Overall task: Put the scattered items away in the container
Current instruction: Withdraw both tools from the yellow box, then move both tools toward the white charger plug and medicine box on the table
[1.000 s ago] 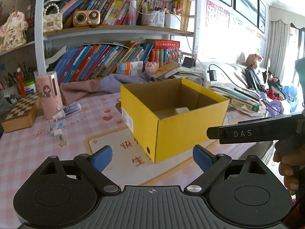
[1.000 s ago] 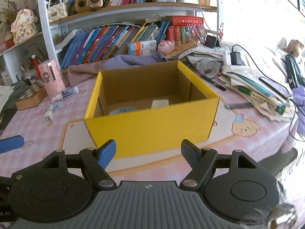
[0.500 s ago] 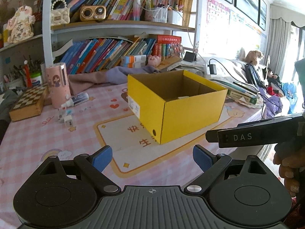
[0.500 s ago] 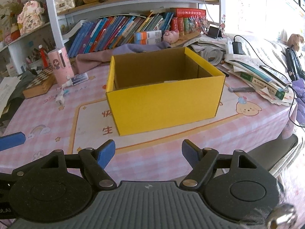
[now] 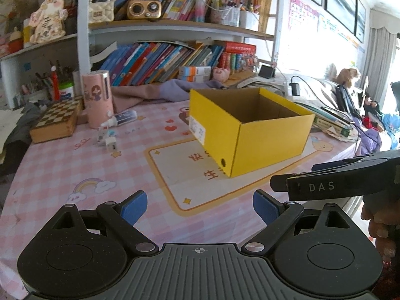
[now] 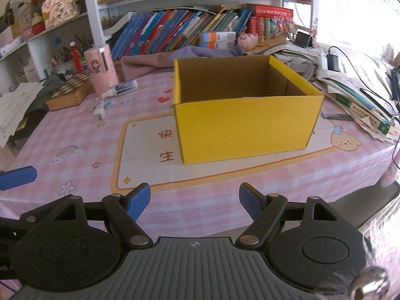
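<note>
An open yellow cardboard box (image 5: 265, 135) (image 6: 245, 127) stands on the pink tablecloth; its inside is hidden from both views. Small loose items lie at the far left of the table: a small white bottle (image 5: 121, 119) (image 6: 120, 89) and a small white block (image 5: 111, 144) (image 6: 99, 114). My left gripper (image 5: 200, 207) is open and empty, low over the near table edge, well back from the box. My right gripper (image 6: 195, 198) is open and empty, also near the front edge; its body shows in the left wrist view (image 5: 332, 182).
A pink cylinder (image 5: 97, 98) (image 6: 101, 68) and a chessboard box (image 5: 56, 120) (image 6: 70, 92) stand at the far left. A purple cloth (image 5: 160, 91) lies behind the box. Books and cables (image 6: 357, 95) pile up at the right. A bookshelf (image 5: 175, 25) stands at the back.
Both grippers have pulled back from the yellow box towards the near table edge. The box now looks smaller and its inside no longer shows. Both stay open and empty.
</note>
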The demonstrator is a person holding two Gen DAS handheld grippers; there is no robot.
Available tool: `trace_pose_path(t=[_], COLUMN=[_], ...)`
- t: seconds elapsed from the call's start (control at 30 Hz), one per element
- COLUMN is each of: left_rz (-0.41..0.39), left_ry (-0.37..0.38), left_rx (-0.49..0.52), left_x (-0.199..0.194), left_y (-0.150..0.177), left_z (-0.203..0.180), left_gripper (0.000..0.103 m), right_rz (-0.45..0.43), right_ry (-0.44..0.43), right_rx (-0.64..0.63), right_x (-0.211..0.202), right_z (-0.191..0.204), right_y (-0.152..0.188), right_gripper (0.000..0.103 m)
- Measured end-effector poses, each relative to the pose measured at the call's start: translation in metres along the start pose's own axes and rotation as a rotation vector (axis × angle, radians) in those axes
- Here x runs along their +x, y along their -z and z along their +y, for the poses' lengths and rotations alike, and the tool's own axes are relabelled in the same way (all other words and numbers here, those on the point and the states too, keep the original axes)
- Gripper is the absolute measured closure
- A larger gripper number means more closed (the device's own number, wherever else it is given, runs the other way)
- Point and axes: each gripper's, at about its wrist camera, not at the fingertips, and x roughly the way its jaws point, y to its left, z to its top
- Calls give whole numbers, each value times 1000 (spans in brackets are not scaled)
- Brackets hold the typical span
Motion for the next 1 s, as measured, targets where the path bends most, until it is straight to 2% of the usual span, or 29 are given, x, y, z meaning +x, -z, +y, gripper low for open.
trace_pose_path(t=[0.37, 1.0], left_rz=[10, -22], left_ry=[-68, -205], left_rx=[-40, -113], left_x=[-8, -37], left_y=[5, 6], left_z=[18, 52], left_gripper=[9, 9], right_rz=[18, 6], right_ry=[-55, -178], right_rx=[-36, -148], right_x=[8, 11], right_z=[20, 69], right_y=[-1, -14], right_gripper=[26, 26])
